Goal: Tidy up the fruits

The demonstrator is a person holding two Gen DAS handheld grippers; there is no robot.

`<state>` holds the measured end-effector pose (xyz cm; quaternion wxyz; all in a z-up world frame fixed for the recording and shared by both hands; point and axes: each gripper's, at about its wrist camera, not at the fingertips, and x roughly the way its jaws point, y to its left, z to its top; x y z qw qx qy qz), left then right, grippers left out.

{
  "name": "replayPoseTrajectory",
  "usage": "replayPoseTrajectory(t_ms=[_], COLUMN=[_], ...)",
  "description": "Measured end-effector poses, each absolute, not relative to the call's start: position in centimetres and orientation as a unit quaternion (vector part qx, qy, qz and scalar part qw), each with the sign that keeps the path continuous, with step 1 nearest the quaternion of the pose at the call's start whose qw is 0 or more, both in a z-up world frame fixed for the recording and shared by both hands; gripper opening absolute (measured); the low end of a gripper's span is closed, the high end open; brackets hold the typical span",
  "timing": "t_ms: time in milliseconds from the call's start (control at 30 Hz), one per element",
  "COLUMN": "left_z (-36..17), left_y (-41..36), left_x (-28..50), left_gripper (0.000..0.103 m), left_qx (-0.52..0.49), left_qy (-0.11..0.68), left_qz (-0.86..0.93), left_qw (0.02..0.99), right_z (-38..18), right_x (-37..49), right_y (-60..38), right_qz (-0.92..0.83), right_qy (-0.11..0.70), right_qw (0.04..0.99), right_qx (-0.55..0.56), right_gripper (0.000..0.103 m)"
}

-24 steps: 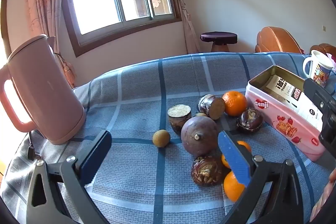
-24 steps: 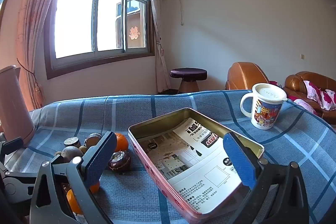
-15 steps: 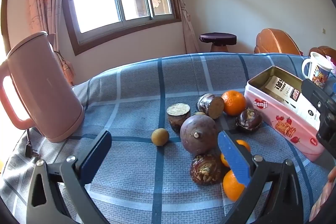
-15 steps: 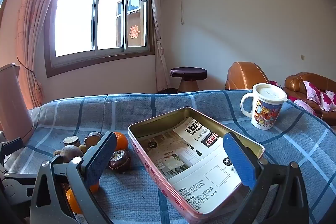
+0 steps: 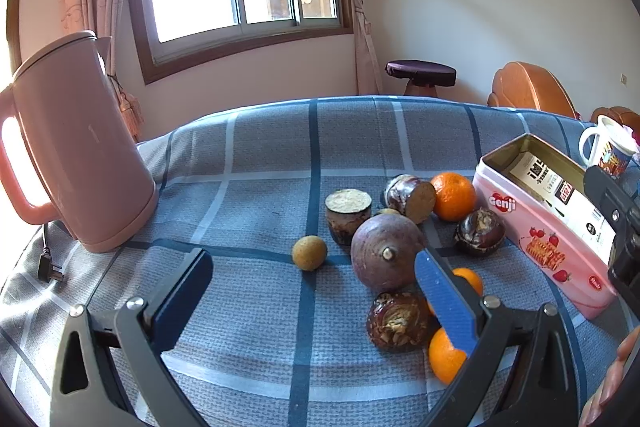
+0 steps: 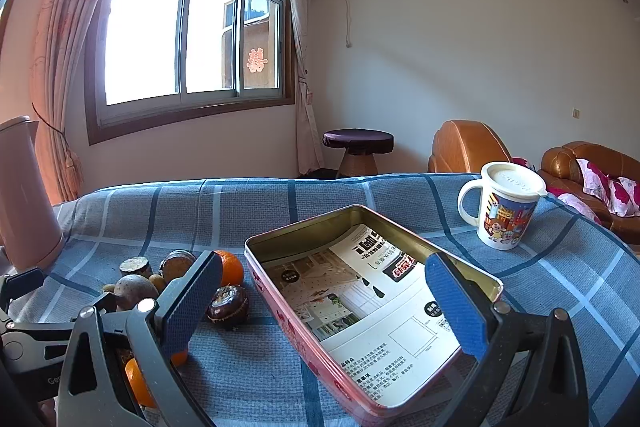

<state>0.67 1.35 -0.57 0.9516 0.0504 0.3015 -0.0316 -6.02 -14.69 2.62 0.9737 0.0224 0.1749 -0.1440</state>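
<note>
left wrist view: released left gripper (image 5: 312, 291) above fruit cluster (image 5: 396, 247) (pink kettle (image 5: 76, 155) alongside)

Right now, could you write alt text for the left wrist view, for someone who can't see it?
An open left gripper hovers over loose fruit on a blue checked tablecloth: three oranges, a large purple fruit, a small tan one and several dark brown pieces. A pink tin, lined with printed paper, lies to the right; a pink kettle stands left.

Left gripper (image 5: 312, 291) fingers spread wide, angled downward, right gripper (image 6: 324, 299) likewise spread, apparently gripping nothing
</note>
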Motion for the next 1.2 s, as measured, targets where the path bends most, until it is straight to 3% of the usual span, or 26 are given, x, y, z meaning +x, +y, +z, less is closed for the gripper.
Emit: replayPoseTrajectory(t_ms=[1200], left_z=[-1.1], left_y=[1.5], left_x=[0.9], left_gripper=[0.103], left_qx=[0.044], left_qy=[0.313], left_qz=[-0.03], left_qw=[0.948], right_z=[2.5], right_x=[-5.4], right_y=[-13.7], right_qz=[-0.137], right_qy=[0.182], right_qw=[0.974], right_qx=[0.007], right_gripper=[0.102])
